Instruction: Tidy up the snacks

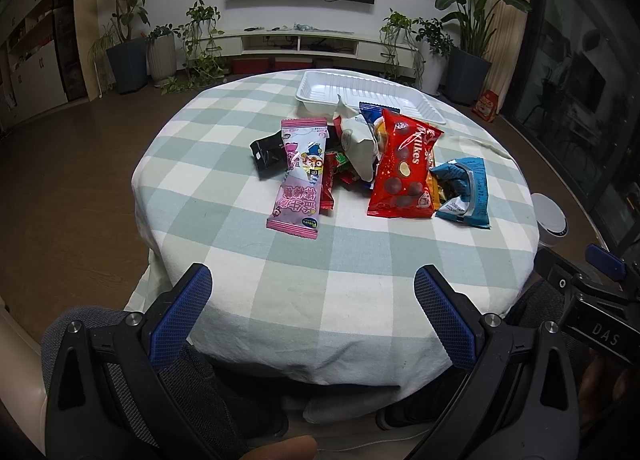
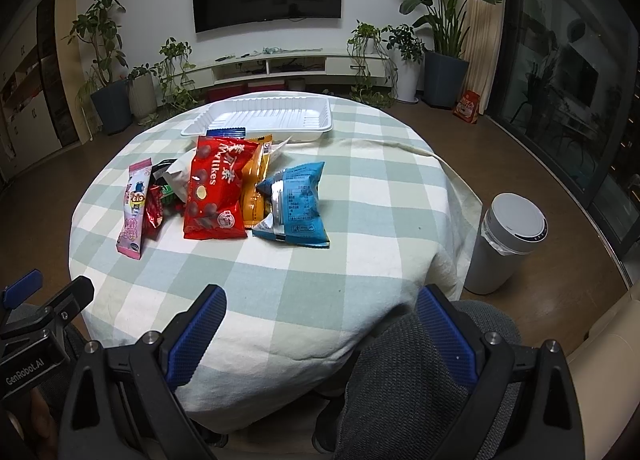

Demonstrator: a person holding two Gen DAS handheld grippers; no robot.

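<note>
A pile of snack packs lies mid-table: a red Mylikes bag [image 1: 404, 164] [image 2: 216, 190], a pink pack [image 1: 298, 180] [image 2: 134, 206], a blue bag [image 1: 464, 192] [image 2: 296, 204], a black pack [image 1: 268, 152], a white pack [image 1: 358, 144], an orange bag [image 2: 256, 184] and small red packs [image 2: 154, 210]. An empty white tray [image 1: 320, 90] [image 2: 264, 116] sits behind the pile. My left gripper [image 1: 312, 292] is open and empty at the table's near edge. My right gripper [image 2: 320, 312] is open and empty, also at the near edge, well short of the pile.
The round table has a green-checked cloth [image 1: 340, 260] [image 2: 360, 220]. A white lidded bin [image 2: 508, 236] stands on the floor to the right. My knees sit under the near edge. Potted plants and a TV stand line the far wall.
</note>
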